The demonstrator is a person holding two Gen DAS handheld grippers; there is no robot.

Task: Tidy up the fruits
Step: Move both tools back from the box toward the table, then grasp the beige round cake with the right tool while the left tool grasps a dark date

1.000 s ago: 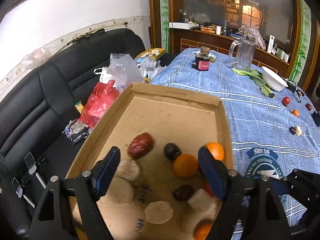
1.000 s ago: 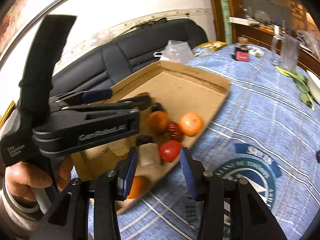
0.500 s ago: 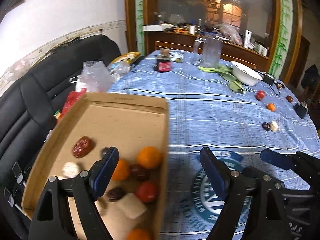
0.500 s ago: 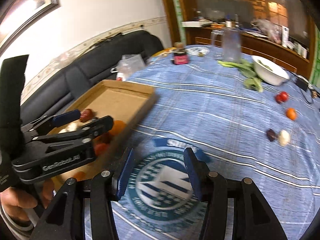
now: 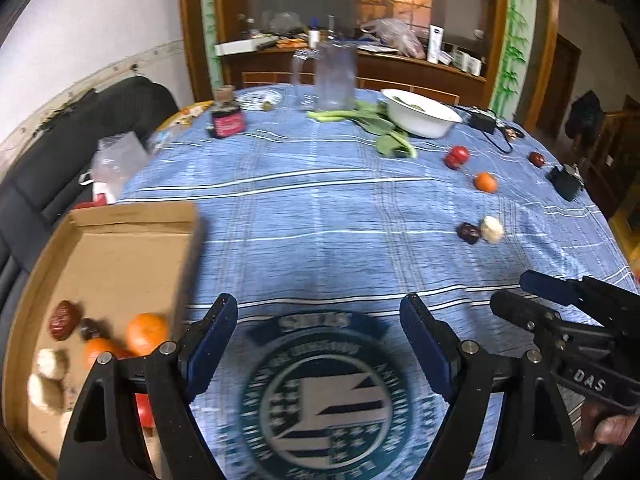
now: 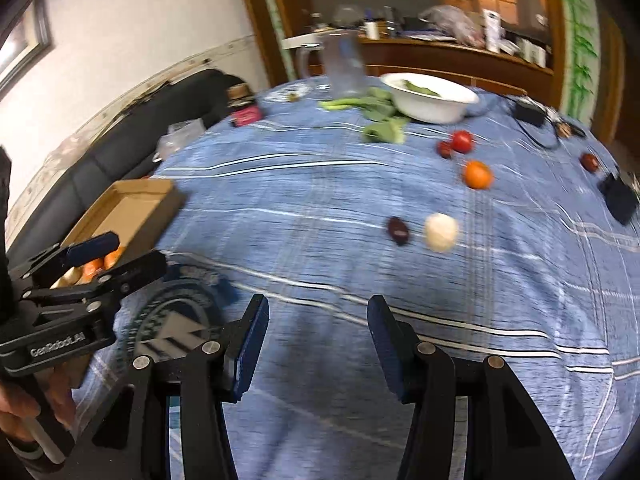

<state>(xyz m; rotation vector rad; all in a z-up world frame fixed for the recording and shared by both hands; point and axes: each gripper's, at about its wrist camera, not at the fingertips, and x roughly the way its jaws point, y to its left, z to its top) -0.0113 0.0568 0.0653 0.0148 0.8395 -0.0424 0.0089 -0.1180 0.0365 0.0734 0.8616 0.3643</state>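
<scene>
A cardboard box [image 5: 120, 256] at the table's left holds oranges [image 5: 146, 332], dark dates and pale round fruits. It also shows in the right wrist view [image 6: 136, 208]. Loose on the blue cloth lie a dark date [image 6: 398, 231], a white round fruit [image 6: 441, 232], an orange [image 6: 477, 175], a red tomato [image 6: 462, 141] and another date [image 6: 590, 162]. My left gripper [image 5: 318, 344] is open and empty over the round emblem. My right gripper [image 6: 316, 340] is open and empty, short of the date and white fruit.
At the table's far side stand a white bowl [image 6: 430, 98] with greens, leafy greens [image 6: 380, 120], a glass pitcher [image 6: 340, 66] and a dark jar [image 6: 244, 110]. Black devices and cables [image 6: 618, 198] lie at the right. A black sofa [image 5: 60, 160] with bags runs along the left.
Both grippers have swung right, away from the box and over the open cloth. The box has slid to the left of both views and the loose fruits now lie ahead.
</scene>
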